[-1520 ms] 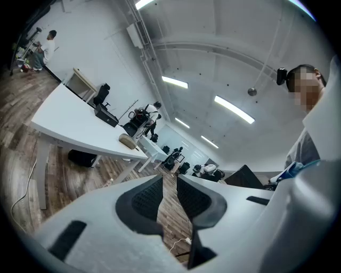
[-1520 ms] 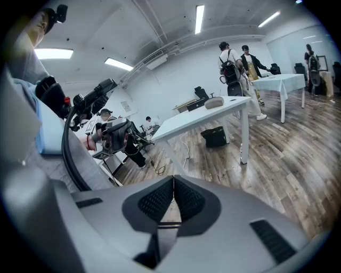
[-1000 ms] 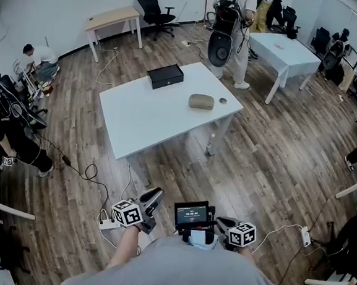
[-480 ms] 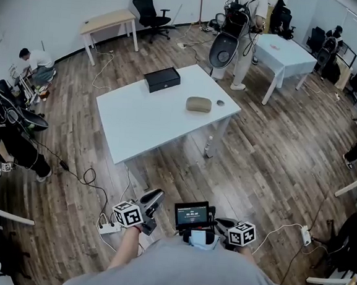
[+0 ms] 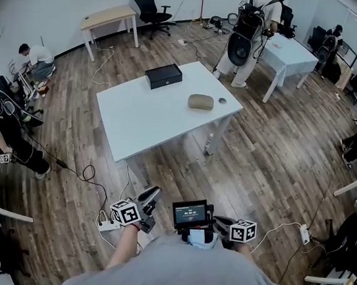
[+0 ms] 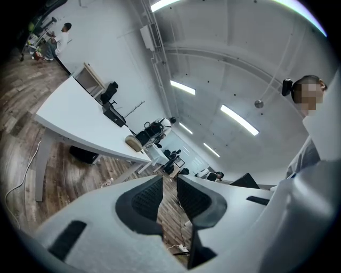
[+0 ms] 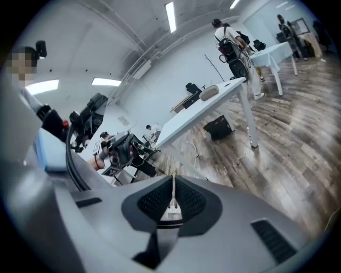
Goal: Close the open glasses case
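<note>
Looking down in the head view, we see the white table far ahead, with a black box at its far edge. The tan glasses case lies near its right corner, well apart from both grippers. Only the gripper views show the jaws. The left gripper keeps a narrow gap with nothing in it, and the right gripper is pressed together, empty.

Shirt: grey, short sleeves
Left gripper: pale grey shell, black ribbed pads
Right gripper: same grey and black
Marker cubes: white, black squares
</note>
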A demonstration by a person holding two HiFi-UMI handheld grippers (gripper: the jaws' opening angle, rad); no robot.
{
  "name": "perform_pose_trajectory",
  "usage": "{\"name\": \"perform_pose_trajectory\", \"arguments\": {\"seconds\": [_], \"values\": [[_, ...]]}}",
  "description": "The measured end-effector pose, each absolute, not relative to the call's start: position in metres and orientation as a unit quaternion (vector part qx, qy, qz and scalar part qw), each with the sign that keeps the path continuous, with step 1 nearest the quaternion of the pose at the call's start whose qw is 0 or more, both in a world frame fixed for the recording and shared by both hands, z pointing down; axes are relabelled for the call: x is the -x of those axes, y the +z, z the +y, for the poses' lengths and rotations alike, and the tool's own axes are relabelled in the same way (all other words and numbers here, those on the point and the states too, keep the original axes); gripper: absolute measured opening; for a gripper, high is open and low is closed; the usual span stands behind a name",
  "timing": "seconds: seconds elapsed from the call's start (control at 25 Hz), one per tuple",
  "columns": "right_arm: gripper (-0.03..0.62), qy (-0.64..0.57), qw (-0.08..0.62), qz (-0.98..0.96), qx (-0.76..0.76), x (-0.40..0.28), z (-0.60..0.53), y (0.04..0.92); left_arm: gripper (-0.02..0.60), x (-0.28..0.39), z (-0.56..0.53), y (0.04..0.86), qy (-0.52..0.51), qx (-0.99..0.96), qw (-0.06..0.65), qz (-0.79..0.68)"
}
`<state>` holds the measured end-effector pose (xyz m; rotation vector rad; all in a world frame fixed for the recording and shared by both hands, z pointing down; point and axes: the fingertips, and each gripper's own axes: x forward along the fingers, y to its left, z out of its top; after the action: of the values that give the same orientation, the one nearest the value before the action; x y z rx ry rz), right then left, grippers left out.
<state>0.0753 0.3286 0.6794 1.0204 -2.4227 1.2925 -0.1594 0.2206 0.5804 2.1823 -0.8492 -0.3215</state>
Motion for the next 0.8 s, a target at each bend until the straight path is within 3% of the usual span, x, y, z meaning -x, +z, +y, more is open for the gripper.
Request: {"name": "perform_pose_trajectory", "arguments": {"seconds": [0.16,0.8], "values": [[0.035,0.455,0.062,-0.815,-0.353,-0.078,0.318,0.668,0.071,0.162,0.220,0.583,-0.130,-0.851,0.386,-0.332],[0.035,0.440,0.073,-0.835,-0.322,-0.077,0.183,0.662,0.071,0.160,0.124,0.593,-0.120,-0.837,0.396,-0.358]]}}
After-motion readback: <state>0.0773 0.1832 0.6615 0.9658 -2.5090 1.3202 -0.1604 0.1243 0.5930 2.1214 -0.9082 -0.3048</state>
